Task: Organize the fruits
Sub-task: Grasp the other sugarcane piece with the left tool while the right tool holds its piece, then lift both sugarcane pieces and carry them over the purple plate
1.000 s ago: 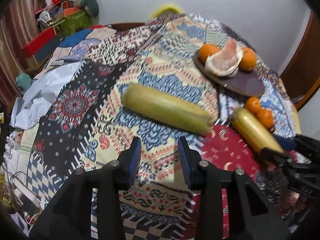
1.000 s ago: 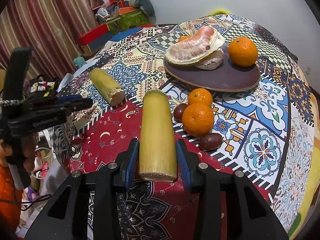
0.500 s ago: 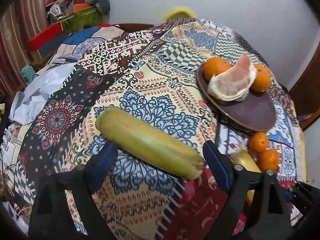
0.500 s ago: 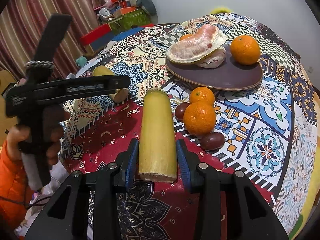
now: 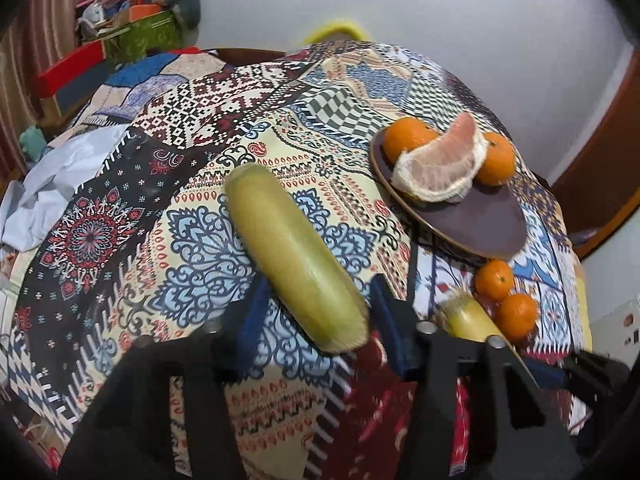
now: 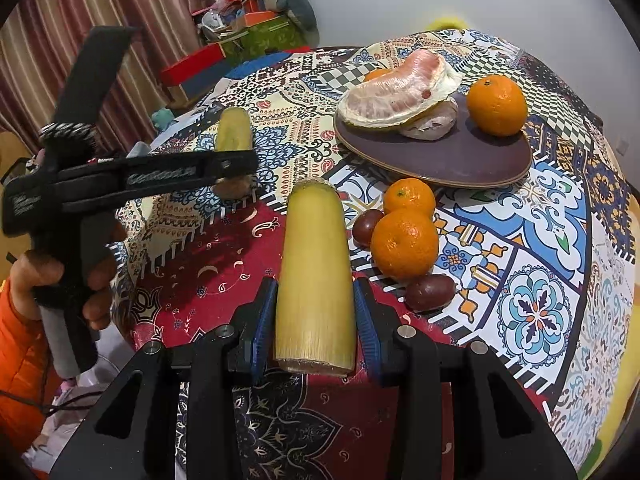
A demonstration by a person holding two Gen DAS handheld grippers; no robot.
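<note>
Two yellow-green sugarcane pieces lie on the patterned tablecloth. In the left wrist view one cane piece (image 5: 292,256) runs slantwise, its near end between the fingers of my left gripper (image 5: 320,312). The jaws are closing on it, with a thin gap still showing at the right pad. My right gripper (image 6: 316,320) is shut on the near end of the other cane piece (image 6: 314,264), which points away from me. A dark plate (image 6: 460,160) holds a peeled pomelo segment (image 6: 396,92) and an orange (image 6: 496,104).
Two oranges (image 6: 404,240) and two dark brown fruits (image 6: 430,292) lie on the cloth right of the held cane, before the plate. A hand with an orange sleeve (image 6: 20,340) holds the left gripper. Boxes and clutter (image 6: 256,28) stand beyond the table.
My left gripper moved forward over the slanting cane piece, opened wide around its end, then narrowed on it. The right gripper and its cane have not moved.
</note>
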